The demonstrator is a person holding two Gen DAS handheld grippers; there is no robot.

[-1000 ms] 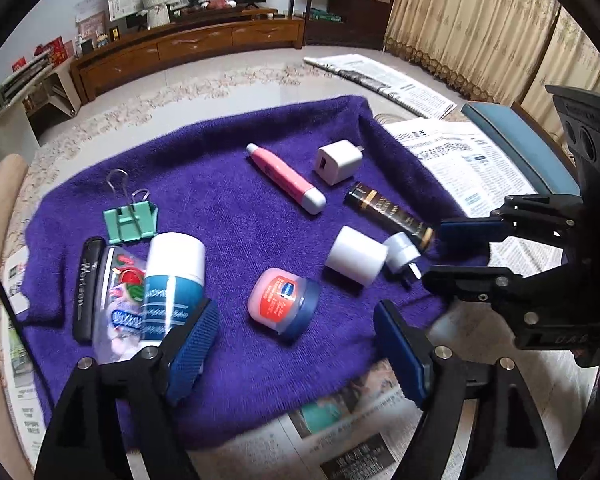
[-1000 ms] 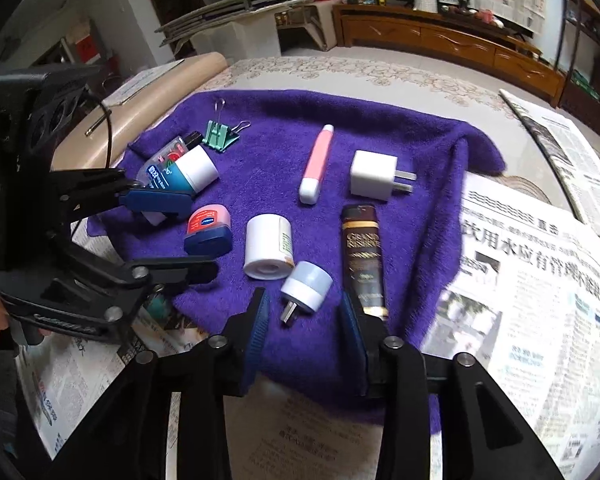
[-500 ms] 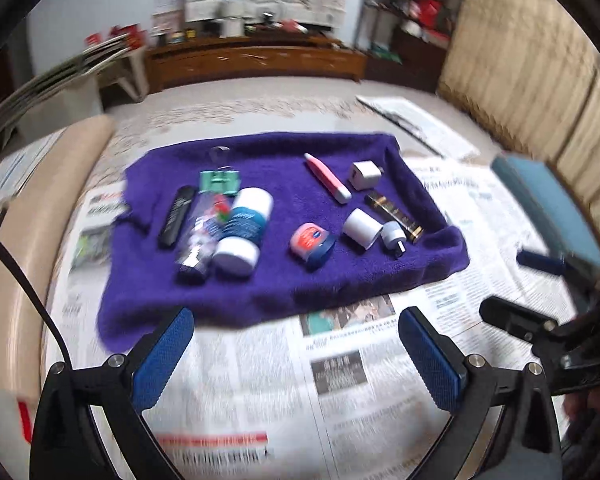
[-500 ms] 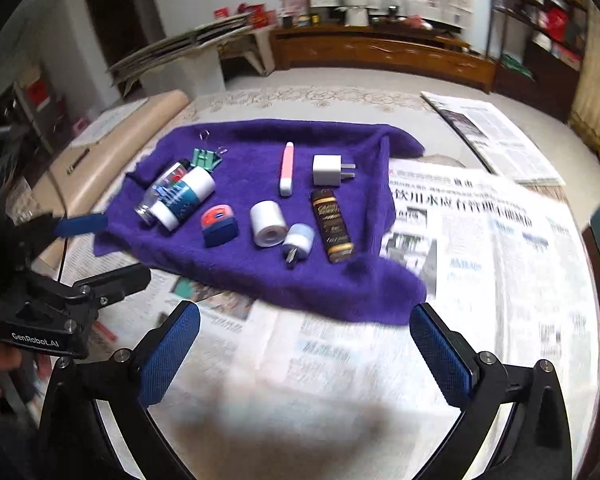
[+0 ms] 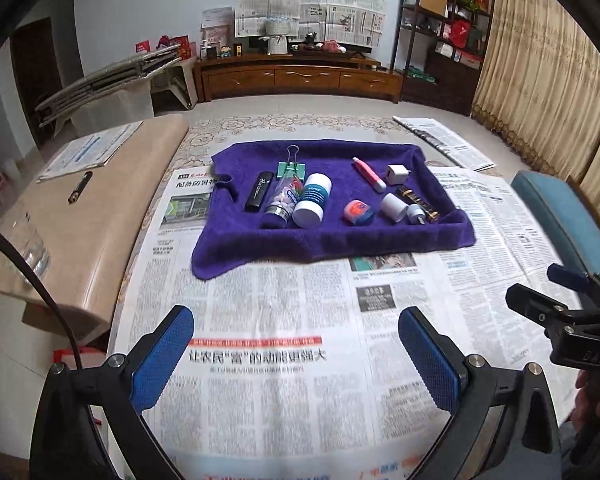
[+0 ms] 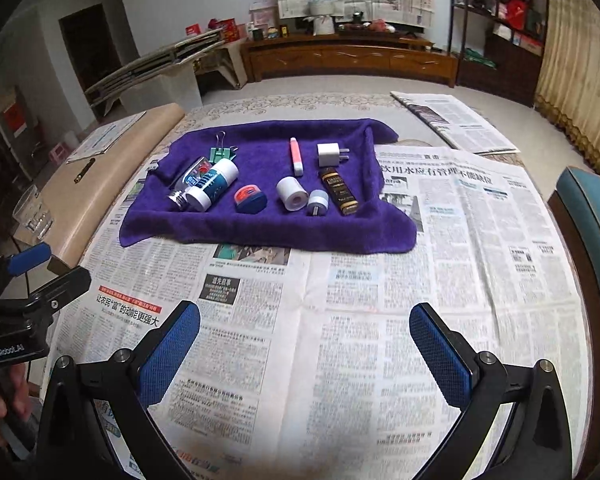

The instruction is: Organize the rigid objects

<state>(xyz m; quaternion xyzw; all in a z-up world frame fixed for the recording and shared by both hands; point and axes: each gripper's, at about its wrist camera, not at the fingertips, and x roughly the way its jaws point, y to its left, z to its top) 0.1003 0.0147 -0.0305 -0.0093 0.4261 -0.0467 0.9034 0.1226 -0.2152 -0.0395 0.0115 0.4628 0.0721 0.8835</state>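
Both tongs, left (image 5: 296, 354) and right (image 6: 305, 344), wide open, empty, held near desk's front edge, well apart from purple towel (image 5: 332, 236), probably task finished.

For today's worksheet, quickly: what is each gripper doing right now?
Left gripper: open, holding nothing, above the printed newspaper sheets.
Right gripper: open, holding nothing, short of the purple cloth towel.

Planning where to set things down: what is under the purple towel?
Newspaper spreads out from under the purple towel at its front and sides. What lies under the towel's middle is covered.
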